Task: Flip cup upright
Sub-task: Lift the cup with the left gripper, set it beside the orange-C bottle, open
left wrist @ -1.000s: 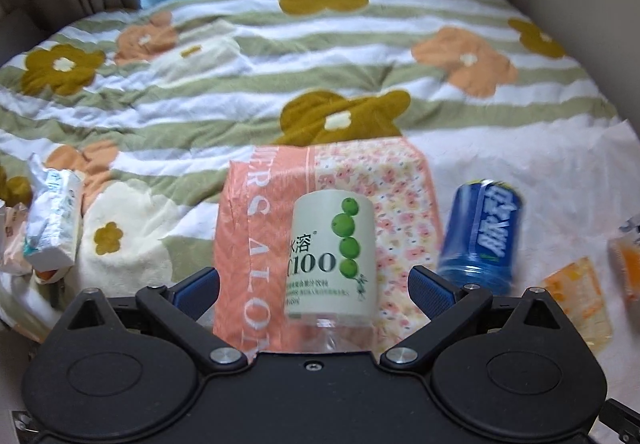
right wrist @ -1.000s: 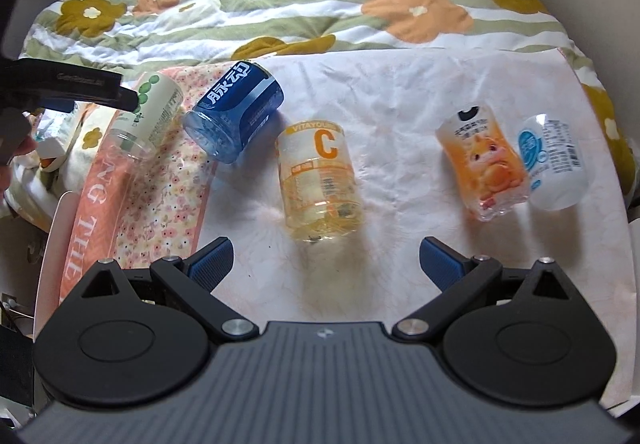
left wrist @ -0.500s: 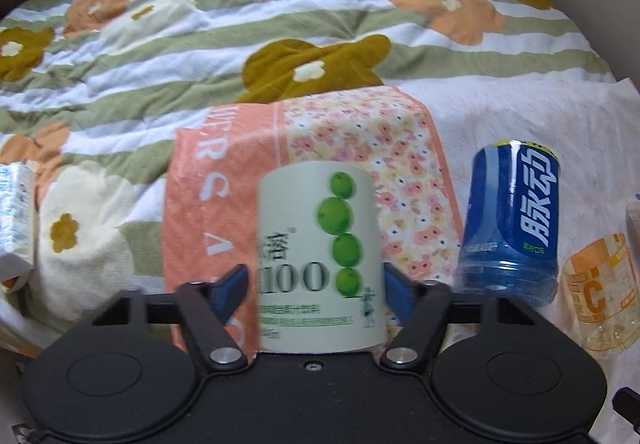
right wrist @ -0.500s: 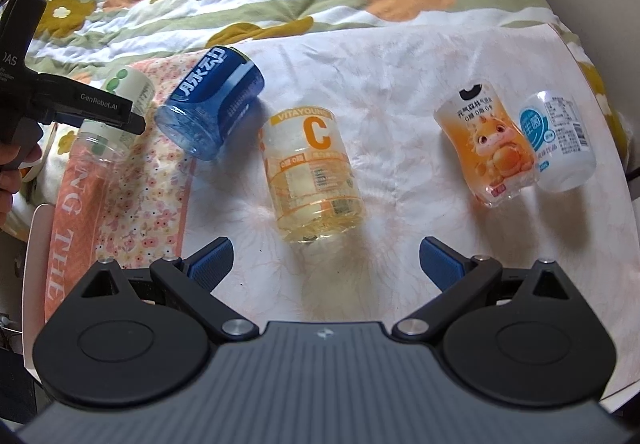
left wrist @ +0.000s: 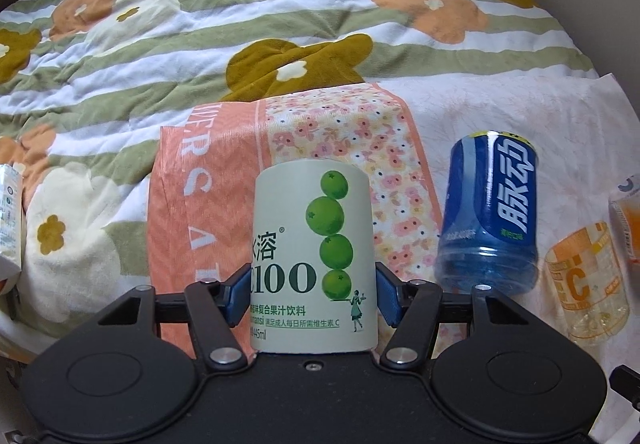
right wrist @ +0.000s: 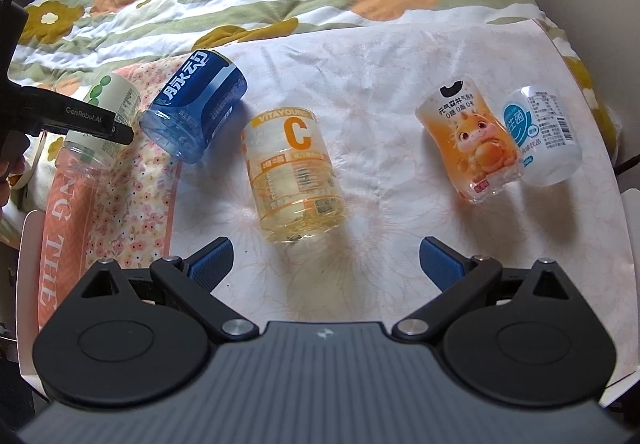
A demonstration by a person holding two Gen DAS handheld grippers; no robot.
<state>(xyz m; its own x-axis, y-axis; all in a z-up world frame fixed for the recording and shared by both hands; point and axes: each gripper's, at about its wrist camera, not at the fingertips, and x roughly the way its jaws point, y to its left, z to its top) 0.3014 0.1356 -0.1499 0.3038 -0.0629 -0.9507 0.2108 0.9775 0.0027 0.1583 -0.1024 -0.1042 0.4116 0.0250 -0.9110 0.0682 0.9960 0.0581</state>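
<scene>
The left gripper (left wrist: 314, 294) is reaching in low, its blue pads pressing both sides of the green-label cup (left wrist: 314, 260), lying at ten o'clock on the floral cloth (right wrist: 132, 211). The right gripper (right wrist: 324, 260) is hovering, jaws spread wide.

Clear glossy plastic cups — pale green matt-label cup (left wrist: 314, 264), shiny blue-wrapped cup (left wrist: 490, 211), see-through yellow cup (right wrist: 294, 179), soft quilted cloth bedspread (left wrist: 200, 23), crinkled thin white sheet (right wrist: 380, 75) — matt black plastic gripper (right wrist: 322, 270) body.

Pale green-labelled cup (left wrist: 314, 256) (green fruit print), on its side on the peach floral cloth (left wrist: 340, 131)
</scene>
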